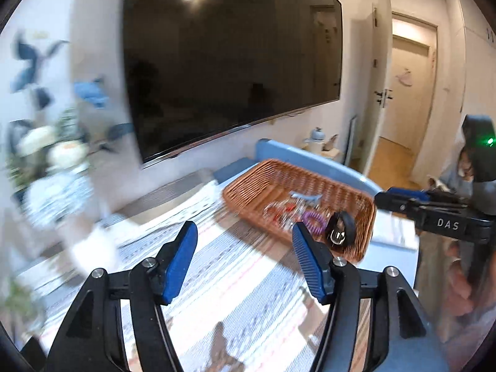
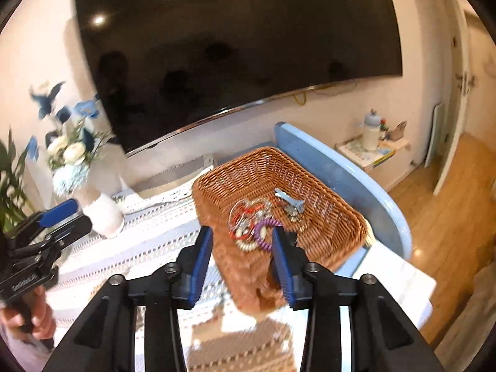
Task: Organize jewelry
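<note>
Wicker basket [image 2: 325,217] is gathering the jewelry [image 2: 257,223] just ahead of the right gripper [image 2: 241,248], both grippers' jaws spread, empty.

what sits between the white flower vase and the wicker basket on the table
Only the patterned tablecloth: in the right wrist view the stretch from the vase to the basket holds no other object.

Both views are bright and warm-lit, with heavy fisheye bending and black corners. Ceiling lights glare as spots on the dark TV [image 2: 235,46]. In the left wrist view, motion blur smears the flowers [image 1: 52,148] at far left; the basket [image 2: 334,217] blurs at its near edge.
</note>
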Tool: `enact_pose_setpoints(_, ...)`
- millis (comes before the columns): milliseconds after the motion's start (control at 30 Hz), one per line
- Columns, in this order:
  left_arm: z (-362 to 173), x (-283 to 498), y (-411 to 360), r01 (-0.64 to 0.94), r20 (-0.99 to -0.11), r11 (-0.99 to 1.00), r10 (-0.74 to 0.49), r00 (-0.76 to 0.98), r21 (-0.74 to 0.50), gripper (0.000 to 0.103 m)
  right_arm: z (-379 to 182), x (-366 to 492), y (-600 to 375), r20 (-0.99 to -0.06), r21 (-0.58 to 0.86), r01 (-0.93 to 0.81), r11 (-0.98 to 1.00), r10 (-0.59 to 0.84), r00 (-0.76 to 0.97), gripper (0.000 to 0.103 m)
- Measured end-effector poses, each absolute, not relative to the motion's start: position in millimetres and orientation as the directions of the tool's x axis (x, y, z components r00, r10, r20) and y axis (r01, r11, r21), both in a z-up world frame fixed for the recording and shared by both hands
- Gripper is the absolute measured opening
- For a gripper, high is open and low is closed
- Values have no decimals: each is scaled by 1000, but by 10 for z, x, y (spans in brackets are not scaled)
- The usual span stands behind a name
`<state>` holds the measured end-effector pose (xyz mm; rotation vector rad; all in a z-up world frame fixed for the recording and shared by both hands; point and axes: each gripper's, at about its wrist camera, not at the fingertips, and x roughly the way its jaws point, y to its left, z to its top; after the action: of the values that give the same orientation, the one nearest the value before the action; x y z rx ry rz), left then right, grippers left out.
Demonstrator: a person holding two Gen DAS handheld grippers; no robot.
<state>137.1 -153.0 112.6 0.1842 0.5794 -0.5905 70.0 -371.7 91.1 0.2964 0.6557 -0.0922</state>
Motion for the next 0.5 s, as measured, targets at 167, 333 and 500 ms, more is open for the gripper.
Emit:
enact_pose_setpoints(167,959,850,-1088,486,-575,873,-383,723,29,71,887,346,-3154,-612,139,206,969,-79,787,44)
enact_pose_setpoints(333,717,480,-929,422,-566,896,-277,776,139,71,768,191,-2778,-639,115,190,975,-74,765,44)
enact_pose_setpoints(500,539,453,-862,453,-588,888,-325,741,81,71,670,128,-2538,-654,70,175,982,-87,752,44)
